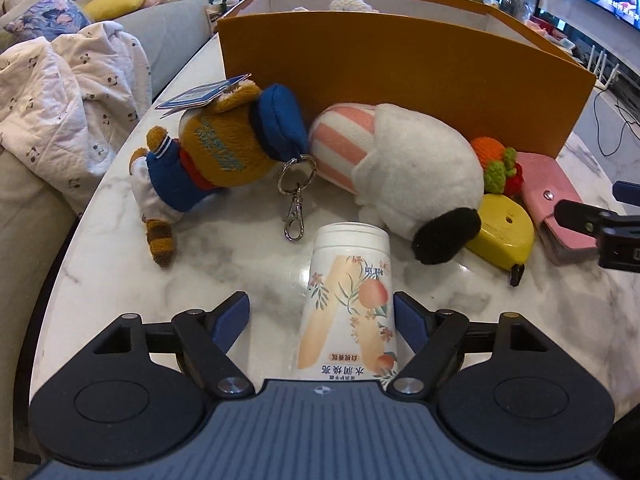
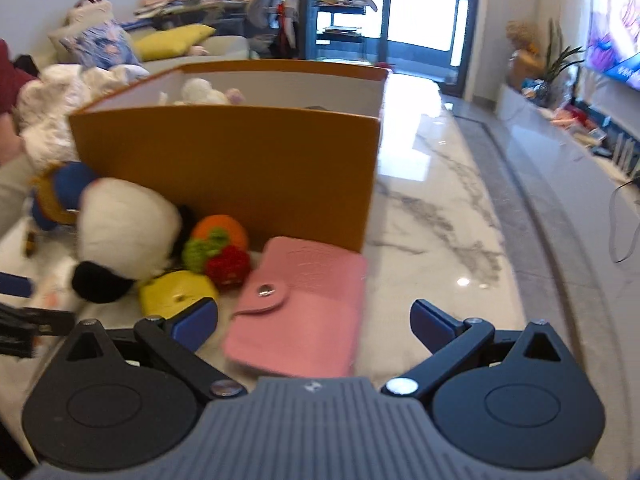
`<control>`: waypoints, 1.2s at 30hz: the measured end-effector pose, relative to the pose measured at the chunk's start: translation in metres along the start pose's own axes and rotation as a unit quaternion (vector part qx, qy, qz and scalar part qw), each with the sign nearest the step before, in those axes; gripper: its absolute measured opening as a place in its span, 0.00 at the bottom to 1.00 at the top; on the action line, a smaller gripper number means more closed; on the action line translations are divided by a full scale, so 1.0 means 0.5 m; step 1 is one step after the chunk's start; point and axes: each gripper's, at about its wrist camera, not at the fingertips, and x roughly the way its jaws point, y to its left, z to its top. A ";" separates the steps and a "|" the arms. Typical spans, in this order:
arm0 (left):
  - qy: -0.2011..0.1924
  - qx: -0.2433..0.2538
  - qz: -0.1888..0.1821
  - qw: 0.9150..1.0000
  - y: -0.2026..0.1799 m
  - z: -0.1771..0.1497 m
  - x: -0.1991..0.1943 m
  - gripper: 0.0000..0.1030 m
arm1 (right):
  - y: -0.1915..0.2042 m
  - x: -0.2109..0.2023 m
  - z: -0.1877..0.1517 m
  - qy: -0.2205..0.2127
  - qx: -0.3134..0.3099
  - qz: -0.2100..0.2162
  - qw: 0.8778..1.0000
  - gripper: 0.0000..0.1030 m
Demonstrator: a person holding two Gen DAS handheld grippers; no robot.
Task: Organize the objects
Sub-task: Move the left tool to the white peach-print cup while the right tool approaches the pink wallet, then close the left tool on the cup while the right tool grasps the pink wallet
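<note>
My left gripper is open around a white tube with peach print lying on the marble table; the right pad touches it, the left pad stands apart. Beyond lie a brown bear plush with keyring, a white dog plush, a yellow tape measure, knitted fruit and a pink wallet. My right gripper is open with the pink wallet between its fingers, untouched. An orange box stands behind, with plush toys inside.
A sofa with a blanket and cushions lies left of the table. A TV and low cabinet are at the right. The table's right part is bare marble. The right gripper shows at the left view's right edge.
</note>
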 end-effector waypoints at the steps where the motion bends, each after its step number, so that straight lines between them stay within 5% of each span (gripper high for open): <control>1: 0.001 -0.001 0.000 1.000 0.001 0.001 0.000 0.90 | -0.002 0.008 0.003 0.002 0.004 0.003 1.000 0.99; 13: -0.012 -0.018 0.015 1.000 -0.018 -0.005 -0.002 0.91 | -0.002 0.069 -0.003 0.047 0.057 -0.002 0.997 0.99; 30: -0.052 -0.033 0.024 0.998 -0.032 -0.038 -0.022 0.92 | 0.019 0.066 -0.026 0.016 0.046 -0.028 0.998 0.99; 34: -0.054 -0.028 0.021 0.998 -0.035 -0.038 -0.025 0.83 | 0.026 0.060 -0.020 0.022 0.035 -0.016 0.999 0.93; 36: -0.056 -0.021 0.013 0.998 -0.039 -0.037 -0.028 0.69 | 0.030 0.056 -0.017 0.023 0.031 -0.010 0.999 0.83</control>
